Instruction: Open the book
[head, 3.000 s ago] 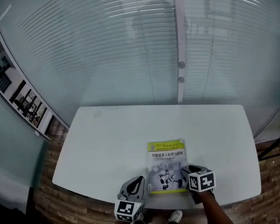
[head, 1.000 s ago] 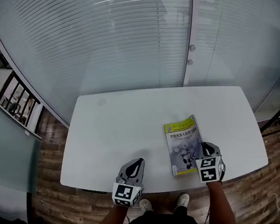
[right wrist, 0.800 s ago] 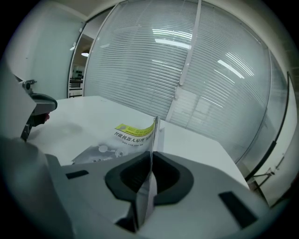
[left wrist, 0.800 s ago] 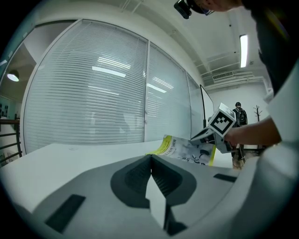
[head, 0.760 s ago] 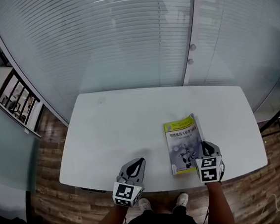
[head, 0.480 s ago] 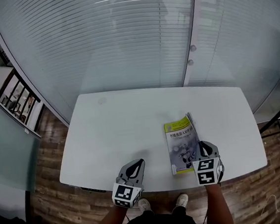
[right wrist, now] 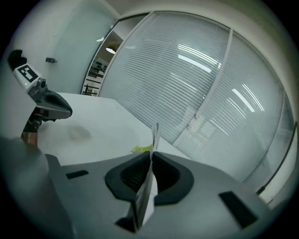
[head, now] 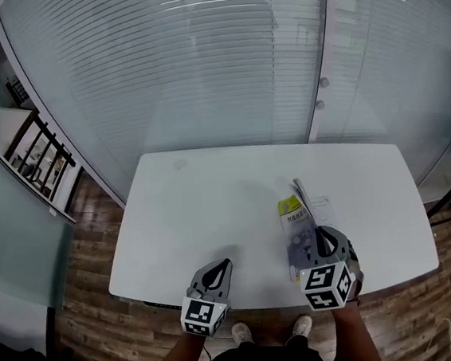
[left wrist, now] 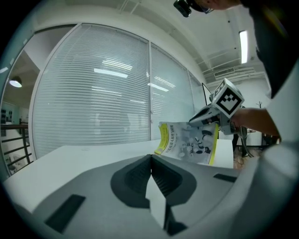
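White slatted blinds behind a glass wall (head: 197, 66) fill the background, and below them the broad white bench (head: 204, 210) carries the only thing that matters, a grey-and-yellow paperback book (head: 299, 244) lying towards its right front corner, near the person. The book's block of pages rests flat on the bench, while its front cover (left wrist: 189, 142) stands lifted, roughly on edge, hinged at the spine. The right hand-held gripper (head: 319, 236) has its jaws closed on that cover's near free edge; its own view shows the thin sheet pinched upright between the pads (right wrist: 148, 186). The left hand-held gripper (head: 217, 269) hangs over the bench's front edge, well apart from the book, its jaws pressed together with nothing between them. By my reading the opening is about half done, since the cover has yet to fold over and lie flat on the left. The main risk is that the grip takes only a narrow strip of the thin cover: swinging it over too fast or pulling away from the spine could crease or tear it, or let it slip out and fall shut. Nothing pins the pages, so a pull could also drag the whole book towards the bench edge. No container shows in any view.
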A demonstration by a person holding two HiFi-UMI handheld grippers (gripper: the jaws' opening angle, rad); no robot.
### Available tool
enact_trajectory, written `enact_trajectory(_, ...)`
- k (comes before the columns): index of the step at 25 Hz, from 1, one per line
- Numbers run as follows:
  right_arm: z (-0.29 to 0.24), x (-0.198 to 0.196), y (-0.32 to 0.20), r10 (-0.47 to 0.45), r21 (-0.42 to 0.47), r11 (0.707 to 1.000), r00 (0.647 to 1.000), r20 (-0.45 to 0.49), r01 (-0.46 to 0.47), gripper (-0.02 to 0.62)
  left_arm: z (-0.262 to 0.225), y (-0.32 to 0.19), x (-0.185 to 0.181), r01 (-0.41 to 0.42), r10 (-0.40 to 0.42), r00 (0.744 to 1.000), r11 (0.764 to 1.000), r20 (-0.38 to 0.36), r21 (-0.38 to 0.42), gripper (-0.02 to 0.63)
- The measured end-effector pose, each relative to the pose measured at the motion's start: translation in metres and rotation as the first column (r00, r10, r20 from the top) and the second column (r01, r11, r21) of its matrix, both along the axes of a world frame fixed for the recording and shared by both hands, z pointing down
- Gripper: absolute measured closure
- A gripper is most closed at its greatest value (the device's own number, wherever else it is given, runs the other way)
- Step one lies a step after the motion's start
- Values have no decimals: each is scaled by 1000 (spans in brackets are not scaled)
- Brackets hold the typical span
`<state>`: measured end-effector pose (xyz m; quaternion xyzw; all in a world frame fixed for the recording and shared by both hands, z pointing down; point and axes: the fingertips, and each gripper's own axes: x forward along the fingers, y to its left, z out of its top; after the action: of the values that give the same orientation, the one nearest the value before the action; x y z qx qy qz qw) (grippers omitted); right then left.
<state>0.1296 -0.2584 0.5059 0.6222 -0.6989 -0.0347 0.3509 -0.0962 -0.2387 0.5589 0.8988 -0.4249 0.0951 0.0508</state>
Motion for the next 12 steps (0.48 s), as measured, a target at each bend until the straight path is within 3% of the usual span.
enact_trajectory(4, -6, -43, 1, -69, 35, 997, 997, -19, 69, 568, 0, -5, -26, 51, -51, 999, 999, -13, -6, 595)
enact_trajectory(12, 6, -111, 9, -160, 57, 984, 980, -119, 167, 566, -1, -1, -53, 71, -71, 997, 997, 0, 15, 595)
